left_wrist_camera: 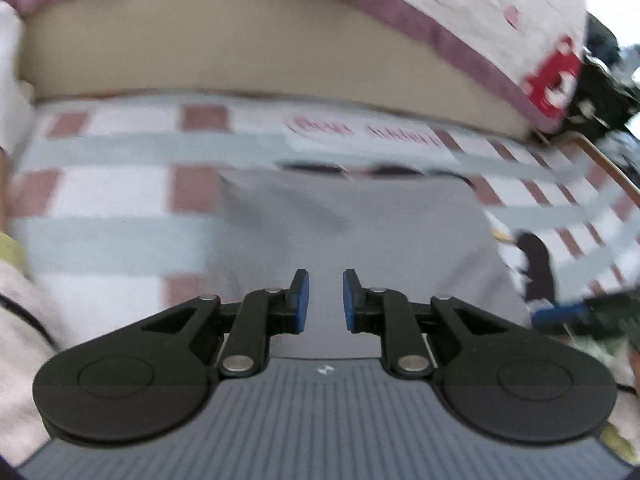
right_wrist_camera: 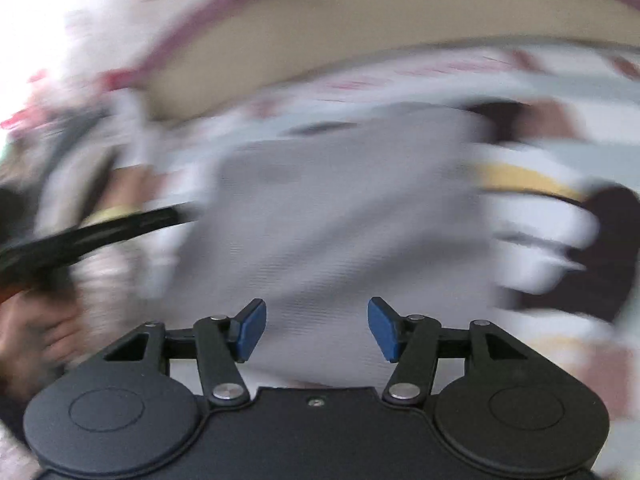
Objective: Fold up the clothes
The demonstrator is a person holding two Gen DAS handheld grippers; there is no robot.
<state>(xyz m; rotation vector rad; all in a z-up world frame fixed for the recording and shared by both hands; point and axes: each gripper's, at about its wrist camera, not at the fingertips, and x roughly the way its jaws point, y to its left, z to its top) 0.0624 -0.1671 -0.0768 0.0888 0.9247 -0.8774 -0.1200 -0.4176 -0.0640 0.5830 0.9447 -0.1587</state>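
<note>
Left gripper [left_wrist_camera: 325, 300]: jaws slightly parted, nothing between them. Right gripper [right_wrist_camera: 316, 330]: jaws wide, empty. Grey garment [left_wrist_camera: 352, 240]: flat on checked bedsheet [left_wrist_camera: 120, 192], just beyond both grippers.

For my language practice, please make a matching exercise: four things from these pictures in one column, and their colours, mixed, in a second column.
Things:
1. folded cloth
2. gripper pads
3. headboard
4. blanket border

Colours:
A. blue
B. beige
C. grey
D. purple

Pairs: 1-C, 2-A, 3-B, 4-D
</note>
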